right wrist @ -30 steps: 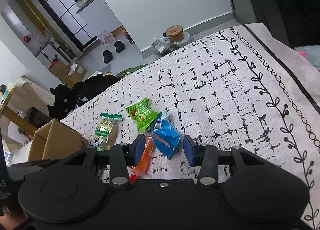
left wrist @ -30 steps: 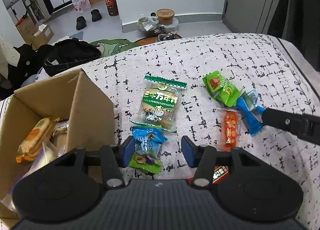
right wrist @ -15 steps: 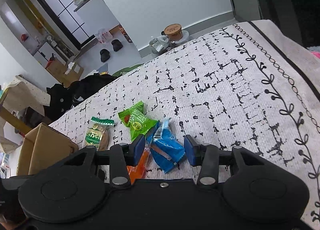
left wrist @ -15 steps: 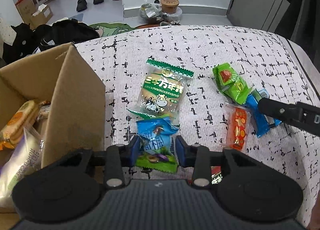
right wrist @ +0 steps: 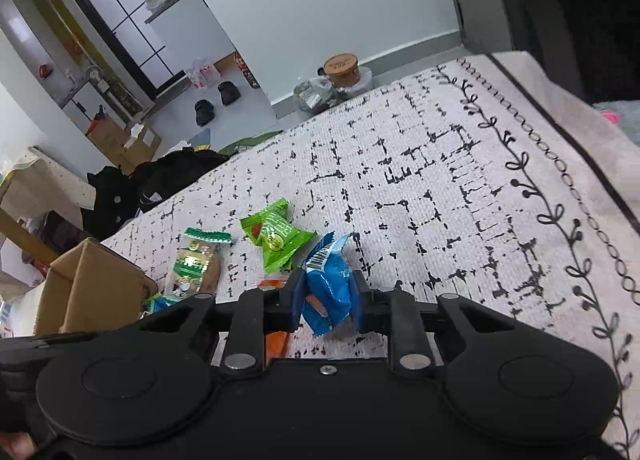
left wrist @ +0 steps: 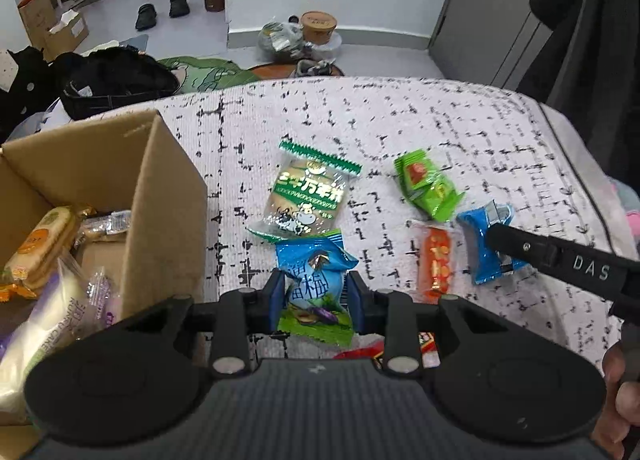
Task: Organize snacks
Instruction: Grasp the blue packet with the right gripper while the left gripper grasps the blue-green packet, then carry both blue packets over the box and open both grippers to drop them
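Snacks lie scattered on a bed cover (right wrist: 440, 163) printed with black dashes, beside an open cardboard box (left wrist: 160, 195) already holding several packets. The left gripper (left wrist: 316, 296) has its fingers closing on a blue plum-candy packet (left wrist: 314, 280), pads pressing both sides. The right gripper (right wrist: 326, 292) is closing too, squeezing a small blue packet (right wrist: 328, 284) between its fingers. A green milk-biscuit packet (left wrist: 308, 195), a bright green packet (left wrist: 428, 183) and an orange packet (left wrist: 438, 264) lie loose between them. This looks like the pick-up step. Next, each packet likely needs lifting clear and carrying over the box wall before release.
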`<state>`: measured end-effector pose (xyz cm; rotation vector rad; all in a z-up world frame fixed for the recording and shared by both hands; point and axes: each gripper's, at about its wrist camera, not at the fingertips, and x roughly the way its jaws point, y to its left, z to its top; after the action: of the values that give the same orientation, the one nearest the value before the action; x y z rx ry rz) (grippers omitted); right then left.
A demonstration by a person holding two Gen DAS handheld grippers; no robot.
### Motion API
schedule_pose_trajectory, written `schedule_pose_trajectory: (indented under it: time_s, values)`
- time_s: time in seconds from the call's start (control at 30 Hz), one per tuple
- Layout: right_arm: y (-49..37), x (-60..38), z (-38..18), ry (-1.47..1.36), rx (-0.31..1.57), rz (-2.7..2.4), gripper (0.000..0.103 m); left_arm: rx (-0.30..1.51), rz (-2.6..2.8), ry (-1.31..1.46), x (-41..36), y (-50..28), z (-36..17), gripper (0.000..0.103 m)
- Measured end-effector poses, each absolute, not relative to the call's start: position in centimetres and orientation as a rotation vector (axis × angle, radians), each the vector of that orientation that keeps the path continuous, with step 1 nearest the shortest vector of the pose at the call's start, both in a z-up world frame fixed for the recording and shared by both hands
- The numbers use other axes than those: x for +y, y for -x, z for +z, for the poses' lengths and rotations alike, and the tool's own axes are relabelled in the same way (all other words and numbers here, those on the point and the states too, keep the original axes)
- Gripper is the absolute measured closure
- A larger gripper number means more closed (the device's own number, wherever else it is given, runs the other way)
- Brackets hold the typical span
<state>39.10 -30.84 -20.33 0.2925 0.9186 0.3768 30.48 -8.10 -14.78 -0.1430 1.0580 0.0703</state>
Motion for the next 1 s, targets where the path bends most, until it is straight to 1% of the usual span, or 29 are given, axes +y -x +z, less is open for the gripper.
schedule_pose_trajectory:
  time_s: [0.3, 0.6, 1.0]
  values:
    - [-36.9, -30.4, -17.2, -0.309, 0.87, 0.394, 0.08, 0.995, 0.014, 0.155, -7.5, -28.8, -11.7, 0.071]
    - [-35.5, -27.2, -14.5, -0.302, 0.83, 0.449, 0.08, 0.919, 0.013, 0.185, -4.8, -26.6, -8.0, 0.071]
    - [-33.5, -23.3, -12.6, -0.286, 0.809, 0.509, 0.08, 0.88, 0.047, 0.244, -0.4, -24.1, -6.0, 0.071]
